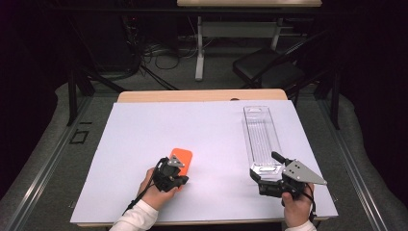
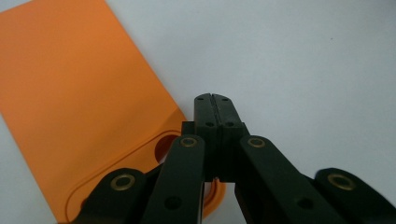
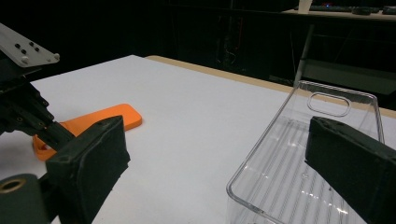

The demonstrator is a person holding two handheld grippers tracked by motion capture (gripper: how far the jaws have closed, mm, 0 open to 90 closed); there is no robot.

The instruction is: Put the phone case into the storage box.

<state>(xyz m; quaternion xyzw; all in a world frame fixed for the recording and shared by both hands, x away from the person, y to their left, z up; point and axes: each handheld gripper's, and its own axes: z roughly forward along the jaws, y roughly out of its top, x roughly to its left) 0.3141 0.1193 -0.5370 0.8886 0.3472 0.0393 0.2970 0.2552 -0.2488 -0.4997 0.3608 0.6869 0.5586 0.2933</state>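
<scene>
An orange phone case (image 1: 183,156) lies flat on the white mat (image 1: 159,125), left of centre. My left gripper (image 1: 184,181) sits low over the case's near end and is shut. In the left gripper view its tips (image 2: 213,100) meet over bare mat just right of the case (image 2: 79,93), with nothing between them. A long clear plastic tray (image 1: 262,134) lies at the right. My right gripper (image 1: 266,167) is open at the tray's near end. In the right gripper view the tray (image 3: 299,154) lies ahead of my right gripper (image 3: 219,170), between the wide-apart pads.
The mat covers a wooden table whose far edge (image 1: 202,95) shows. Behind it stand a black chair (image 1: 269,67), a second table's legs (image 1: 199,48) and floor cables. Bare mat lies between the case and the tray.
</scene>
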